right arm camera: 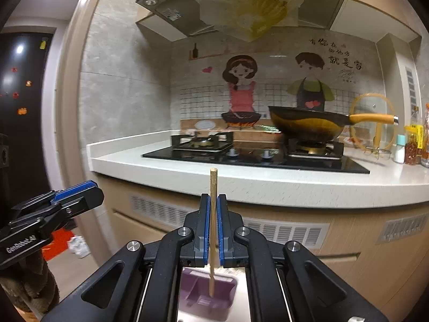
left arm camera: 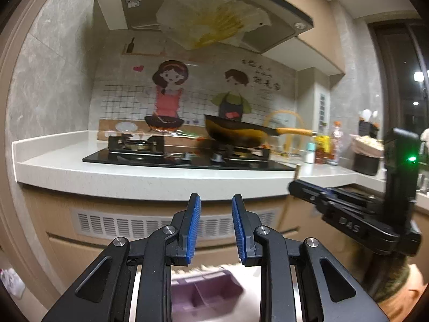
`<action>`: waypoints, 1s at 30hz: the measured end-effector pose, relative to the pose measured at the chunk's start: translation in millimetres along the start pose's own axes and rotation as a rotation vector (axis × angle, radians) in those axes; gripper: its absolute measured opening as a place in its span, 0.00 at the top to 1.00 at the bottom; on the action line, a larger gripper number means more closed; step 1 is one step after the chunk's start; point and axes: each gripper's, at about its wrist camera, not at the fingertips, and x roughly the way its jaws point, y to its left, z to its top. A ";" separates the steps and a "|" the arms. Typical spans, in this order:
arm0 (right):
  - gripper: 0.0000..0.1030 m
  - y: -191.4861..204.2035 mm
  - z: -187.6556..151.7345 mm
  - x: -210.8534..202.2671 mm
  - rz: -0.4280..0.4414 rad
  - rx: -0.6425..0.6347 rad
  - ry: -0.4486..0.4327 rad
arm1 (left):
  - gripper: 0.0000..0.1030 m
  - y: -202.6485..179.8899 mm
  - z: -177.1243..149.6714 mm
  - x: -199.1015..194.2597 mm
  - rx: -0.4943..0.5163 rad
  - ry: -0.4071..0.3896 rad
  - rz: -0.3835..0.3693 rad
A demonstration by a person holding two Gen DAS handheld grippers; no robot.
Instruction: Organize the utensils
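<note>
Left wrist view: the left gripper (left arm camera: 216, 228) has its jaws slightly parted with nothing between them, a purple divided tray (left arm camera: 205, 295) lies blurred below and near, and the right gripper (left arm camera: 308, 191) at far right, lettered "DAS", carries a wooden stick (left arm camera: 297, 171). Right wrist view: the right gripper (right arm camera: 213, 226) pinches the chopstick-like wooden stick (right arm camera: 213, 230) upright, its long axis vertical and its lower end hanging over the purple divided tray (right arm camera: 206, 292), so this hand is judged nearer the drop; the left gripper (right arm camera: 72, 196) at left reads "GenRobot.AI".

One chopstick (right arm camera: 213, 214) (two burners (right arm camera: 203, 142))
</note>
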 end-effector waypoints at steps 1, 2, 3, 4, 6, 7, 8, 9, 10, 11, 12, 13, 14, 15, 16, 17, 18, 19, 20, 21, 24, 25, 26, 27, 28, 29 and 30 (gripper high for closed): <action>0.95 -3.6 -3.1 9.8 -0.007 0.003 0.007 | 0.76 7.7 -5.1 15.1 -0.017 0.022 0.006; 0.95 -4.0 -6.2 19.7 -0.009 0.007 0.016 | 0.76 15.5 -11.4 27.0 -0.042 0.055 0.005; 0.95 -6.9 -11.1 31.5 -0.007 0.016 0.035 | 0.76 22.1 -19.9 36.7 -0.065 0.092 0.003; 0.95 -8.4 -16.9 40.6 -0.006 0.020 0.052 | 0.76 25.8 -27.6 42.1 -0.078 0.116 0.005; 0.96 -10.7 -32.4 57.3 -0.020 0.015 0.079 | 0.76 40.1 -53.0 52.5 -0.104 0.176 0.029; 0.96 -11.7 -39.9 62.5 -0.023 0.016 0.091 | 0.76 48.1 -68.8 55.6 -0.113 0.207 0.044; 0.96 -11.8 -45.9 63.0 -0.019 0.016 0.096 | 0.76 55.0 -80.7 57.7 -0.120 0.229 0.060; 0.96 -12.3 -51.4 63.4 -0.011 0.015 0.100 | 0.75 65.1 -96.2 61.5 -0.130 0.267 0.086; 0.96 -12.7 -55.8 61.0 -0.009 0.011 0.095 | 0.75 70.0 -107.5 63.8 -0.132 0.298 0.096; 0.96 -12.5 -59.5 57.5 -0.004 0.008 0.093 | 0.74 79.3 -124.1 68.2 -0.141 0.350 0.113; 0.95 -12.5 -62.4 55.3 0.006 0.009 0.096 | 0.74 86.3 -137.0 71.0 -0.153 0.388 0.130; 0.96 -12.5 -65.2 52.9 0.019 0.012 0.104 | 0.74 96.0 -156.4 73.4 -0.181 0.446 0.156; 0.96 -12.1 -70.3 49.0 0.037 0.016 0.126 | 0.74 103.0 -169.7 75.3 -0.206 0.489 0.165; 0.96 -12.1 -75.1 47.2 0.050 0.017 0.145 | 0.73 112.5 -188.0 77.9 -0.251 0.557 0.169; 0.96 -11.4 -81.4 46.0 0.063 0.017 0.170 | 0.69 118.3 -202.6 79.1 -0.284 0.606 0.176; 0.95 -9.7 -93.0 46.4 0.076 0.012 0.213 | 0.68 122.8 -214.5 80.4 -0.306 0.645 0.186; 0.95 -8.4 -101.3 47.6 0.078 0.005 0.243 | 0.66 126.2 -226.4 81.0 -0.321 0.678 0.199; 0.95 -6.6 -110.8 49.1 0.077 -0.006 0.275 | 0.66 128.4 -242.0 79.9 -0.331 0.714 0.224; 0.95 -4.5 -126.7 50.9 0.067 -0.023 0.316 | 0.66 129.8 -251.0 78.7 -0.335 0.732 0.246; 0.95 -3.0 -137.9 51.2 0.057 -0.036 0.339 | 0.65 131.2 -259.4 77.3 -0.338 0.746 0.265; 0.89 2.8 -178.0 48.5 0.025 -0.081 0.403 | 0.51 130.1 -279.9 70.5 -0.351 0.775 0.287; 0.86 4.3 -189.1 47.9 0.027 -0.088 0.425 | 0.48 130.1 -282.1 70.2 -0.345 0.778 0.296; 0.75 6.8 -204.4 47.9 0.028 -0.095 0.458 | 0.48 128.9 -285.1 71.0 -0.330 0.777 0.317; 0.63 8.6 -212.7 47.9 0.029 -0.100 0.477 | 0.48 129.0 -287.4 71.3 -0.318 0.775 0.335; 0.59 9.7 -222.0 47.7 0.027 -0.103 0.495 | 0.48 129.4 -290.1 75.2 -0.309 0.774 0.360; 0.55 10.9 -230.2 47.0 0.025 -0.103 0.507 | 0.48 133.0 -288.6 80.2 -0.315 0.775 0.368; 0.55 12.1 -238.5 45.6 0.024 -0.104 0.517 | 0.48 133.5 -290.0 83.4 -0.320 0.772 0.376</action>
